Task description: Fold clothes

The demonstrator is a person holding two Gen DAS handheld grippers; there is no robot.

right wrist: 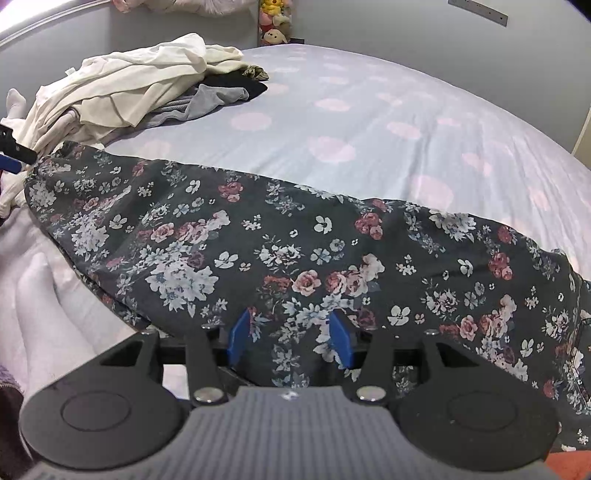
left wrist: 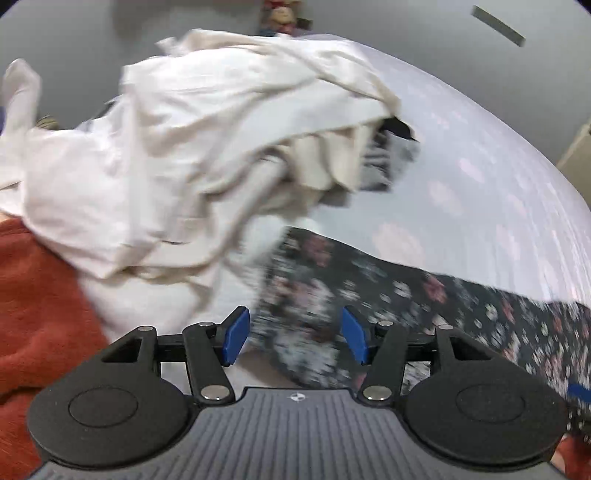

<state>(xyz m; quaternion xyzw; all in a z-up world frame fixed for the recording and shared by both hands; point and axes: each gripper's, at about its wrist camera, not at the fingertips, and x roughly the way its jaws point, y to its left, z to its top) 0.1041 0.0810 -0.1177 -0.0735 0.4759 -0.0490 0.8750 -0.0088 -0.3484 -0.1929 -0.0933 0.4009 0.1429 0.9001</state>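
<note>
A dark floral garment (right wrist: 258, 240) lies spread across the near side of the bed. My right gripper (right wrist: 291, 336) is open, with the garment's near edge lying between its blue fingers (right wrist: 238, 338). In the blurred left wrist view my left gripper (left wrist: 295, 334) is open too, its blue fingers (left wrist: 236, 332) either side of one end of the same floral garment (left wrist: 369, 280). Whether either gripper touches the cloth I cannot tell. The left gripper's tip also shows at the left edge of the right wrist view (right wrist: 11, 155).
A heap of cream and white clothes (right wrist: 122, 88) with grey and black pieces (right wrist: 207, 99) lies at the bed's far left. The bedsheet (right wrist: 406, 122) is pale blue with pink dots. Red-orange cloth (left wrist: 40, 295) lies at the left. Soft toys (right wrist: 273, 22) stand against the wall.
</note>
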